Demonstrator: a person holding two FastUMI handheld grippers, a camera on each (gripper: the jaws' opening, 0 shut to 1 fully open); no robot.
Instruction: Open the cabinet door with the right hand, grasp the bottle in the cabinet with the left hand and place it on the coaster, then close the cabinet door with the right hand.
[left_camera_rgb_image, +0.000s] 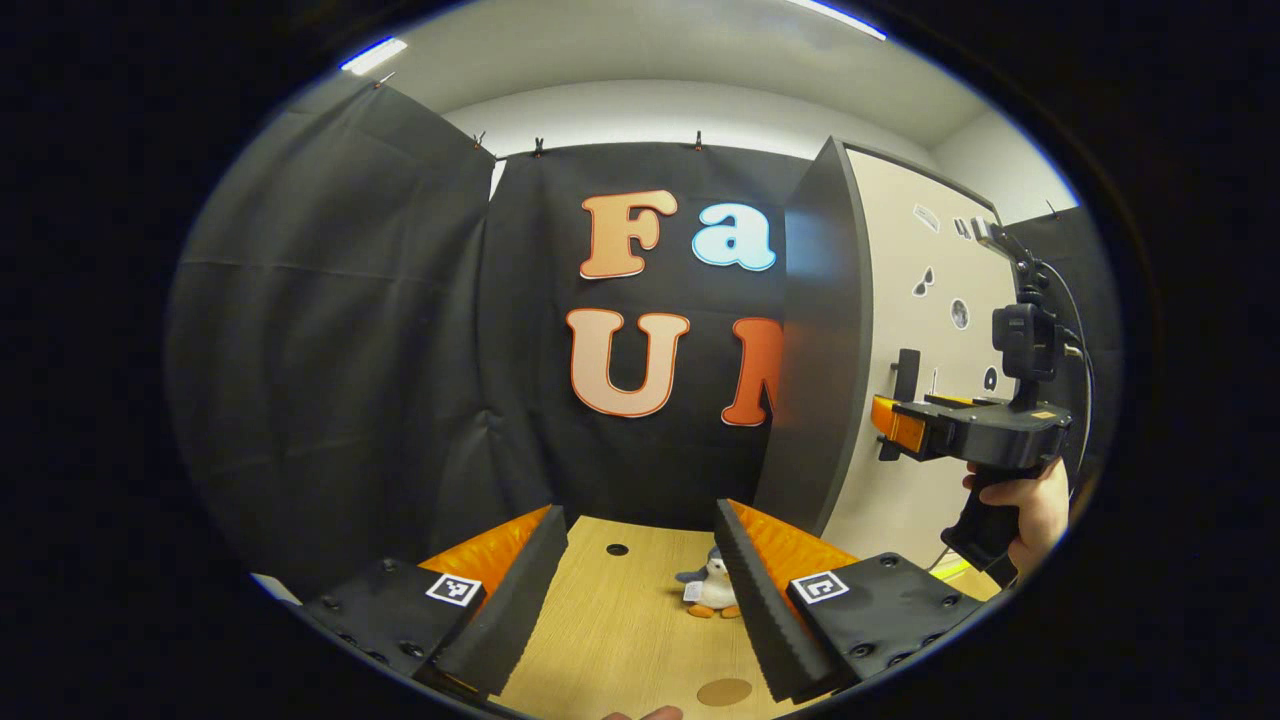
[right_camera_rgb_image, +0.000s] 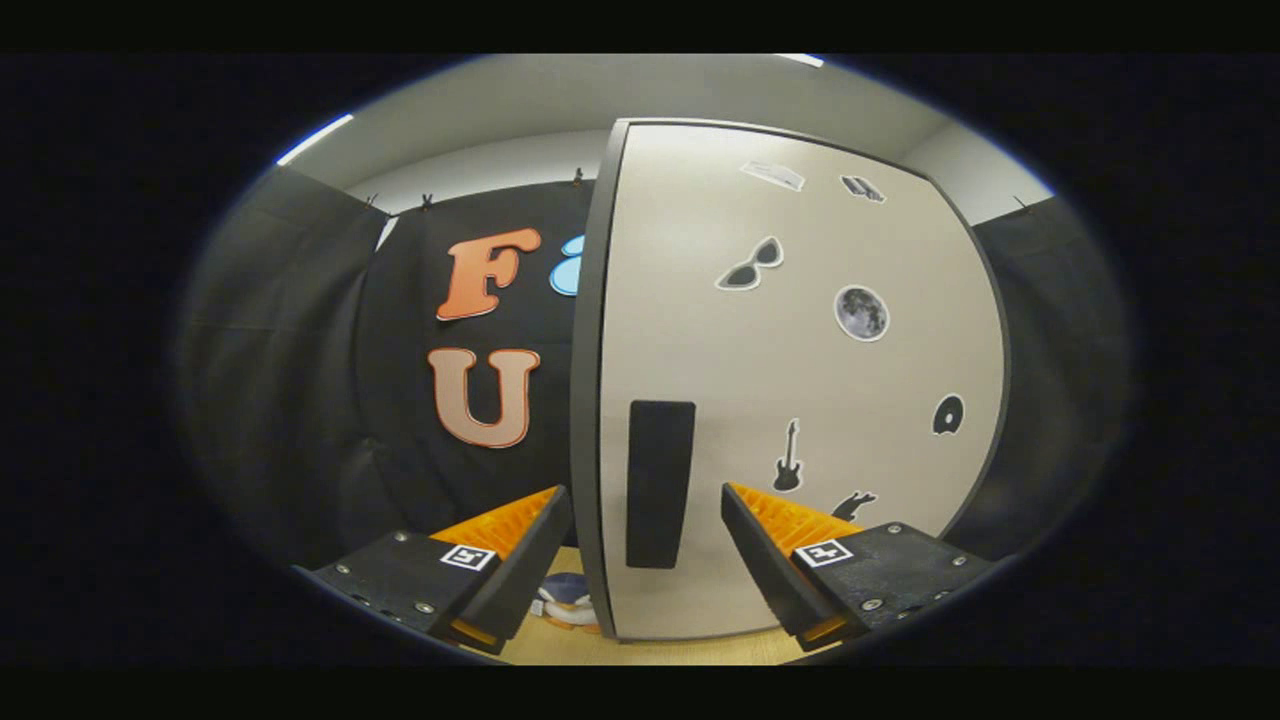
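Low over the wooden table (left_camera_rgb_image: 620, 620), the left gripper (left_camera_rgb_image: 640, 590) waits with jaws spread and empty, a round coaster (left_camera_rgb_image: 724, 691) just below and a toy penguin (left_camera_rgb_image: 712, 590) beyond. Further right, the right gripper (right_camera_rgb_image: 645, 545) lines its open, empty fingers up on the closed cabinet door (right_camera_rgb_image: 800, 380) handle (right_camera_rgb_image: 660, 483), probably ready to pull. No bottle is visible; presumably it sits behind the door.
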